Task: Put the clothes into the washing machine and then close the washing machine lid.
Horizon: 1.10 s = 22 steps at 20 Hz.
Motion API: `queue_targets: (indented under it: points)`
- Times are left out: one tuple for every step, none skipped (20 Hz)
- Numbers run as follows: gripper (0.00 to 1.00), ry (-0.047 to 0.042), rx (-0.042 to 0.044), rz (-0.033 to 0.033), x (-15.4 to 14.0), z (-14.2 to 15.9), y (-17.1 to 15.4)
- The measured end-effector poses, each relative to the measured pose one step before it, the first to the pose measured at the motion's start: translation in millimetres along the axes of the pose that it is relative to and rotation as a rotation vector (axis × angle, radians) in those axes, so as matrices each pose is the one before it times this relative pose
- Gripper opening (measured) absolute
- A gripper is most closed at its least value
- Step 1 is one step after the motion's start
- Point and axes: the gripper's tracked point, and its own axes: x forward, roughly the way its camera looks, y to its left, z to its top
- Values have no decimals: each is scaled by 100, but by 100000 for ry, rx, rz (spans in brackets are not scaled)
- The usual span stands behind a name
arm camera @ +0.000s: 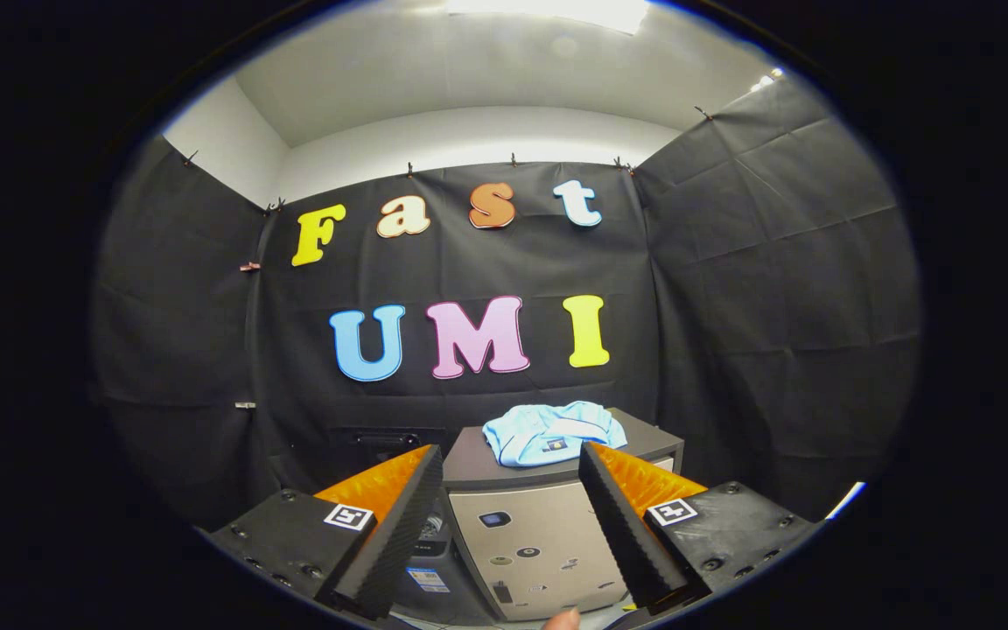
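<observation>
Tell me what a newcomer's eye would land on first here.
First comes the light blue shirt, lying crumpled on top of a grey cabinet just beyond the fingers. Next come the gripper's two black ribbed fingers with orange backs, spread wide apart with nothing between them, the cabinet's front showing through the gap. A fingertip peeks in below the cabinet, between the finger bases.

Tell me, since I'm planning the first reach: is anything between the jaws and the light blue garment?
Nothing visible. The gripper is open, and the light blue garment lies on the grey cabinet beyond the fingers, with open space between.
</observation>
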Motion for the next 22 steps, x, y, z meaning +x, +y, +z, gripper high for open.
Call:
queue_targets:
  points:
    - [98,624,-160,47,138,-195,-1]
    - [98,556,-16,145,103,-183,17]
    - [98,568,124,110,35,-231,54]
    - [98,404,417,163,35,-114,91]
    - [98,68,799,502,12,17,95]
    - [98,-78,766,495,50,32,155]
    - [98,-126,675,561,-46,32,119]
    - [98,-224,522,523,82,50,174]
    - [98,-375,336,667,29,43,134]
    - [98,-332,71,548,28,47,152]
    - [98,-288,-257,350,111,-30,19]
    - [98,-110,-426,275,142,-73,-61]
    - [98,321,-306,55,233,-134,-135]
    - [98,397,-108,327,282,-175,-51]
    - [98,524,35,836,242,-77,51]
    - [98,129,110,1346,233,-18,144]
    - [98,821,-167,1041,374,-121,-53]
    - [98,542,-165,561,383,-56,-291]
    - [98,473,53,230,650,116,-327]
    - [98,774,498,143,816,104,-315]
    - [98,1072,805,772,704,40,-247]
    - [98,1131,743,1333,623,-40,-77]
